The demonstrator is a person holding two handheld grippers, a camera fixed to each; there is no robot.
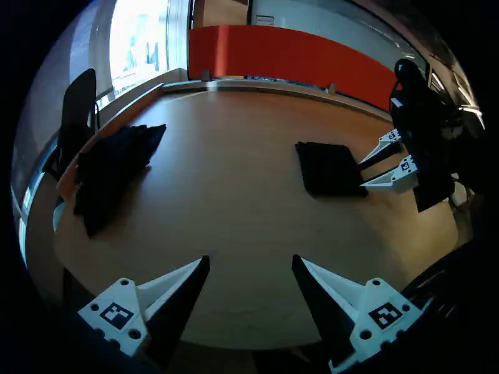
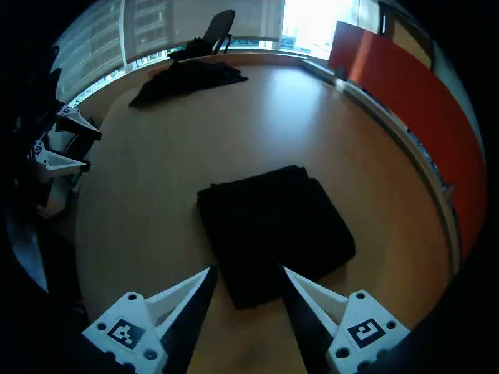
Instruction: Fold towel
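A black towel (image 1: 329,168) lies folded into a neat rectangle on the wooden table (image 1: 237,187). In the right gripper view this folded towel (image 2: 274,230) sits just ahead of my right gripper (image 2: 248,271), whose fingers stand open over the towel's near edge with nothing pinched. From the left gripper view, the right gripper (image 1: 373,167) reaches the towel's right side. My left gripper (image 1: 250,262) hovers open above bare table, well away from the towel; it also appears at the left of the right gripper view as the left gripper (image 2: 84,149).
A loose heap of dark towels (image 1: 112,168) (image 2: 187,78) lies at the table's far side by a black chair (image 1: 78,118) (image 2: 218,28). A red panel (image 1: 293,56) (image 2: 411,93) runs along another table edge. Bright windows stand behind.
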